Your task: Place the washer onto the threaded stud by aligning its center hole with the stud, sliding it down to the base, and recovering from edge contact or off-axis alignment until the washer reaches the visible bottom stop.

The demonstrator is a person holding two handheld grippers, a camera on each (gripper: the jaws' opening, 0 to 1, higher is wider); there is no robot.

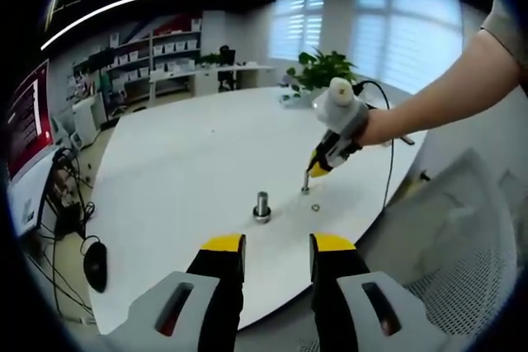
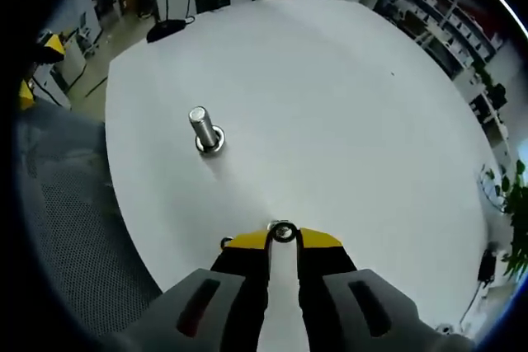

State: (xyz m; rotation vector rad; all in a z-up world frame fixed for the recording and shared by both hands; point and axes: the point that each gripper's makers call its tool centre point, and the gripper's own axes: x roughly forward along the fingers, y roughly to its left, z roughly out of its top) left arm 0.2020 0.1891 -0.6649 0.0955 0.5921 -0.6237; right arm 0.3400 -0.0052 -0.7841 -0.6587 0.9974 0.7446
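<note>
On a round white table (image 1: 181,171), a threaded stud (image 1: 262,206) stands upright while the right gripper (image 1: 307,187), held by a person's hand (image 1: 375,125), tips down beside a small washer (image 1: 316,207); the left gripper (image 1: 276,246) hovers, jaws apart.

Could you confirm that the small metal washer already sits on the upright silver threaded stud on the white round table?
Not quite: the small metal washer is not on the stud. The right gripper view shows it at the tips of the right gripper, well apart from the upright silver threaded stud, which does stand on the white round table.
</note>
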